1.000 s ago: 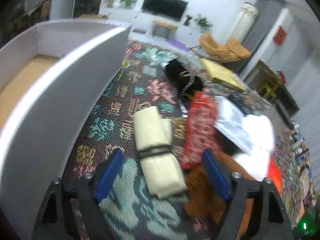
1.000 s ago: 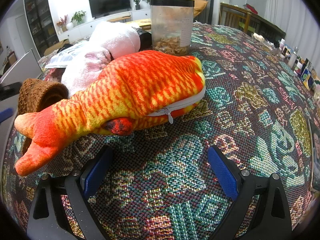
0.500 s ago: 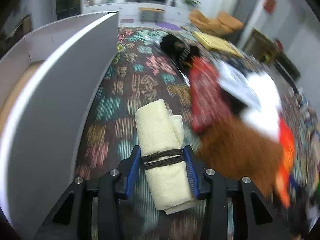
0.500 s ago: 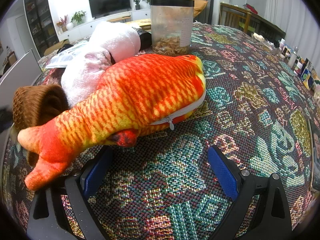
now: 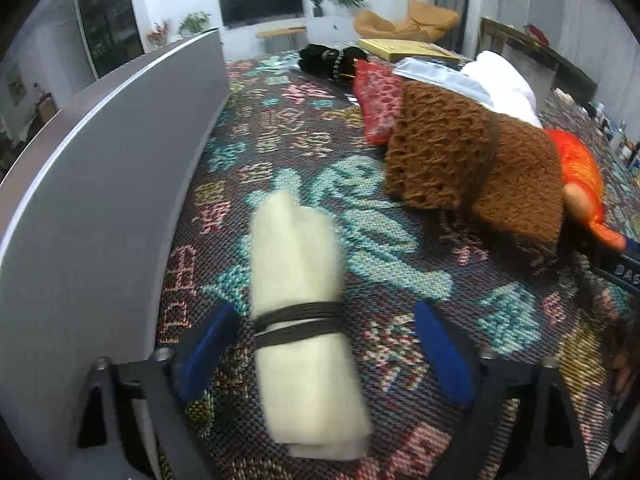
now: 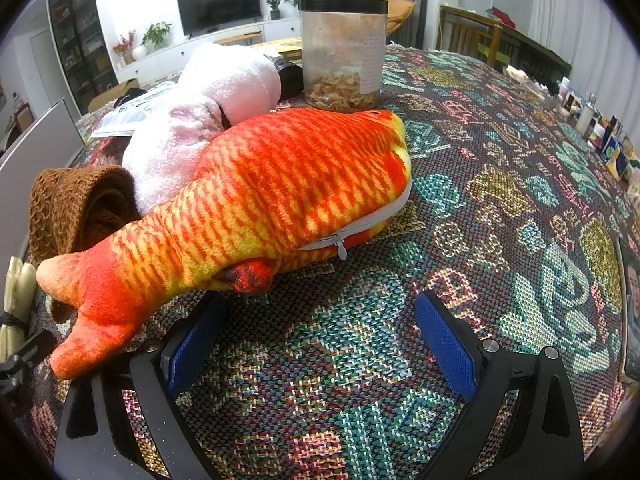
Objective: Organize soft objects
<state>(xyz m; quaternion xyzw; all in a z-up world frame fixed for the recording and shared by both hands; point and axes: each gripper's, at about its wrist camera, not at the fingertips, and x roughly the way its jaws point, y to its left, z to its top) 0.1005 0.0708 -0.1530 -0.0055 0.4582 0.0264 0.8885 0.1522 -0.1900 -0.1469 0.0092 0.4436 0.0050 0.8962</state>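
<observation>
A cream rolled cloth (image 5: 296, 280) bound with dark cord lies on the patterned tablecloth between the jaws of my left gripper (image 5: 326, 312). Those jaws are opening, and the blue pads (image 5: 208, 344) stand clear of the roll, which lies nearer the left finger. A brown knitted cloth (image 5: 448, 148) and a red patterned pouch (image 5: 380, 96) lie further back on the right. My right gripper (image 6: 322, 308) is open over bare tablecloth. An orange plush fish (image 6: 272, 192) lies just beyond its left finger, and a pink plush (image 6: 208, 120) lies behind the fish.
A tall grey-white box wall (image 5: 100, 184) runs along the left of the roll. A clear jar (image 6: 344, 52) with a black lid stands behind the fish. A black item (image 5: 328, 58) and a yellow flat box (image 5: 404, 50) lie at the far end. Small bottles (image 6: 588, 116) line the right edge.
My left gripper closed on the cream roll, swung with it toward the box wall, and has now opened off it. The fish's tail sank slightly; the right gripper stayed put.
</observation>
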